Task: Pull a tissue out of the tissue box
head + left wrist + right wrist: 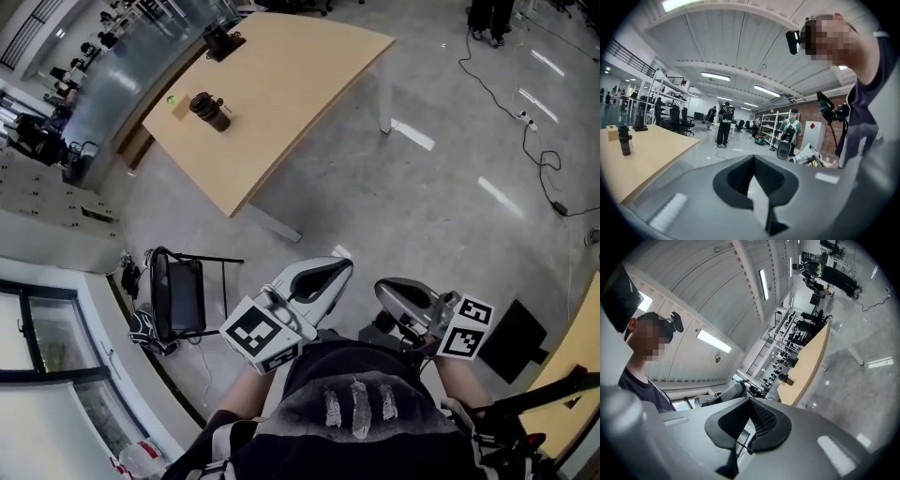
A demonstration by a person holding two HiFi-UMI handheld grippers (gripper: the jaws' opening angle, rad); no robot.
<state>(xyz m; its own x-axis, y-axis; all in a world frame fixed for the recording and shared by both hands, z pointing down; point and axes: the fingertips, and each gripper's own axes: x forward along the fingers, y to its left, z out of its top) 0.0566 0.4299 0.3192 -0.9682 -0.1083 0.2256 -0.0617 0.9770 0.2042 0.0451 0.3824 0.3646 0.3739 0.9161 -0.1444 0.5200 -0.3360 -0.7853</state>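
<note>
No tissue box that I can make out shows in any view. Both grippers are held close to the person's body, above the floor and well short of the wooden table point(281, 94). My left gripper point(339, 269) points toward the table, its jaws meeting at the tips with nothing between them point(753, 157). My right gripper point(386, 287) sits beside it, jaws likewise closed and empty point(750, 400). On the table stand a dark bottle point(210, 112) and a small tan box point(178, 106); both show again in the left gripper view, the bottle point(625, 139) and the box point(611, 132).
A black device point(223, 42) sits at the table's far end. A folding chair with a bag point(180, 298) stands at the left by the window wall. Cables point(525, 122) run across the grey floor. Another wooden tabletop point(577, 375) is at the right. People stand far off point(724, 123).
</note>
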